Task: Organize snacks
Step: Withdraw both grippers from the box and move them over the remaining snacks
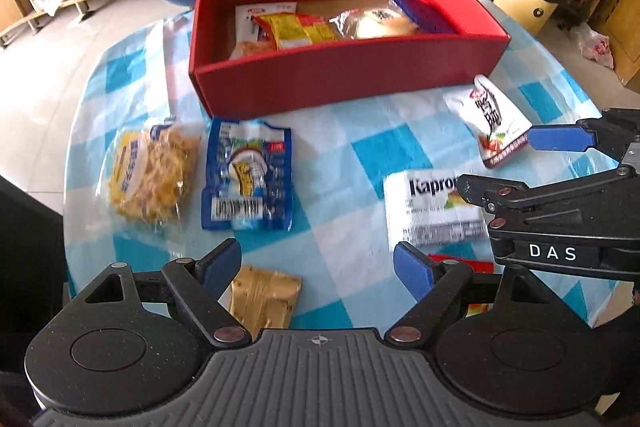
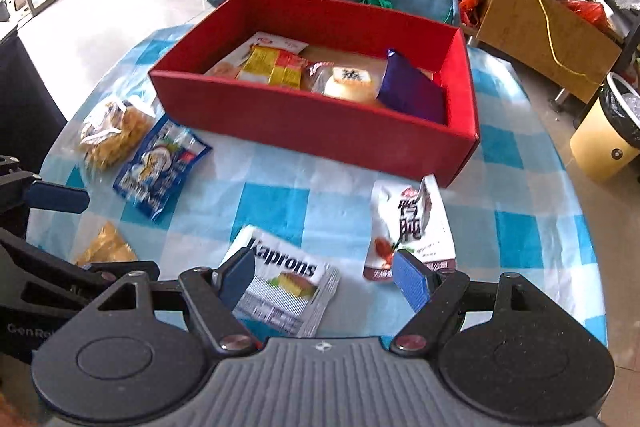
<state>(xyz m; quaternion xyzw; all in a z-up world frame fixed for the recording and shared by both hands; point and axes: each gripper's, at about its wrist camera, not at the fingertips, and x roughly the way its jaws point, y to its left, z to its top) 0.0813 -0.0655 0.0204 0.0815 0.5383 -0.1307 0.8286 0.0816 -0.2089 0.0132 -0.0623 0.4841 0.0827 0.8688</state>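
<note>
Left wrist view has my left claw spread wide with nothing in it, hovering low over the near edge of the table with the blue checked cloth. Right claw is spread too, also holding nothing, sitting just above the white Kaprons packet.

The red box sits at the far side of the table, and 4 snacks are already in it: a white packet at the left, a yellow and red packet overlapping it, a wrapped round pastry, and a purple packet leaning against the right end wall.

Still loose on the cloth: a clear bag of yellow crunchy stuff, just beside it a blue packet, a small gold packet near my left claw, and a white pouch with big black characters near the box's right corner.
</note>
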